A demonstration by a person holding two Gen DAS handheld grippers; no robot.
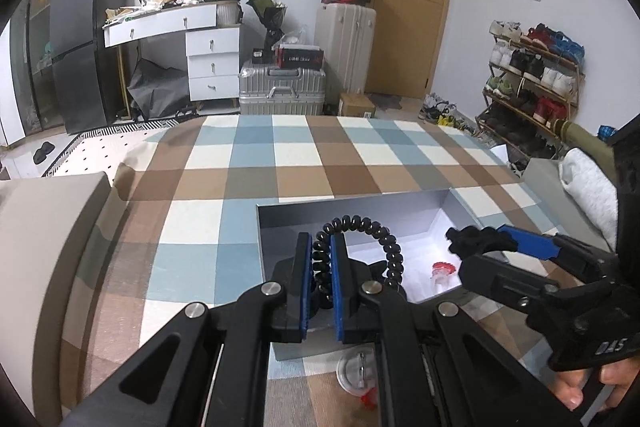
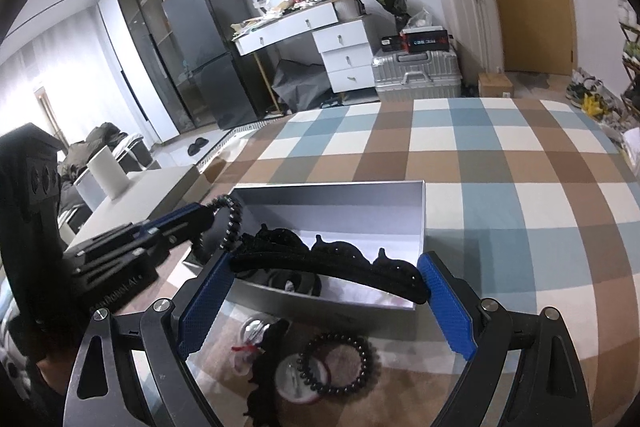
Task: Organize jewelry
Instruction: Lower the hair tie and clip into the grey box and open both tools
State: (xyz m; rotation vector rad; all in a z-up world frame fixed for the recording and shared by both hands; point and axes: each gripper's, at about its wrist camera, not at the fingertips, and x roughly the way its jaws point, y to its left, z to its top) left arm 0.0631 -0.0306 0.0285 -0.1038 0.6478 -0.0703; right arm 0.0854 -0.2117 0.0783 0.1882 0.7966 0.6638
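Observation:
My left gripper (image 1: 320, 267) is shut on a black spiral coil band (image 1: 376, 231), whose loop arcs up over the open grey box (image 1: 360, 205). From the right wrist view, that gripper (image 2: 200, 217) holds the coil (image 2: 234, 223) at the box's left edge. My right gripper (image 2: 326, 301) stands wide, shut on a black headband (image 2: 328, 267) with small ear-like bumps that spans from pad to pad above the box's near wall (image 2: 340, 297). In the left wrist view the right gripper (image 1: 480, 251) hangs over the box's right side.
The box sits on a checked cloth (image 2: 500, 187). In front of it lie a black beaded bracelet (image 2: 338, 363), a round clear badge (image 2: 292, 375) and a black piece (image 2: 266, 351). A small red-and-white item (image 1: 442, 271) lies inside the box. A person's hand (image 1: 576, 387) grips the right handle.

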